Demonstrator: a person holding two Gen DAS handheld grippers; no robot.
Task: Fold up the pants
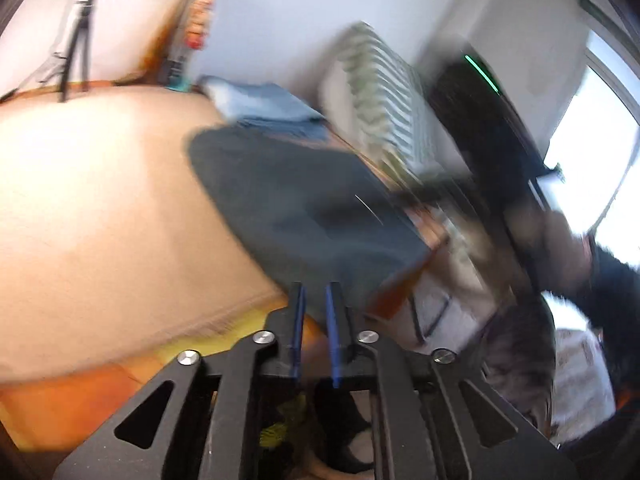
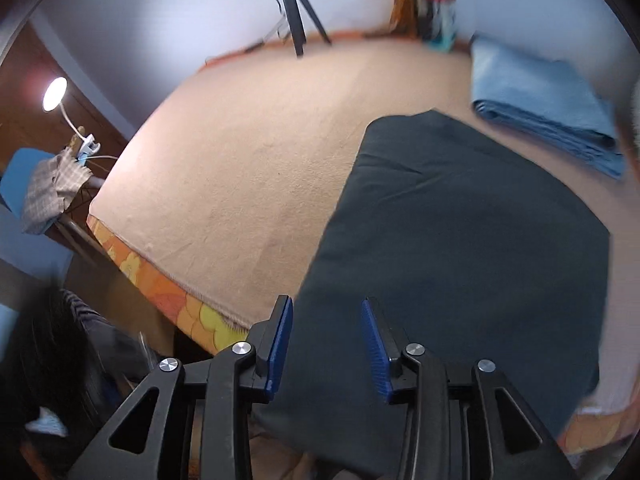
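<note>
A bed covered by a beige blanket [image 2: 248, 152] is seen under both cameras, with an orange and yellow floral mattress edge [image 2: 180, 304] exposed along its near side. Pale walls enclose the room; a black tripod [image 2: 296, 12] stands beyond the bed, and a lit clip lamp [image 2: 54, 94] is fixed at the left above a chair draped with checked cloth [image 2: 48, 192]. The dark pants [image 2: 460, 248] are laid flat in a folded slab on the blanket near its front edge, and a folded light blue garment [image 2: 548, 108] lies just behind them. The right gripper [image 2: 328, 344] is held low over the near end of the pants, its blue pads set wide apart with nothing between them. The left wrist view is heavily blurred; the left gripper [image 1: 316, 320] is tilted at the pants' corner, its jaws drawn narrow, and whether cloth is pinched cannot be told.
</note>
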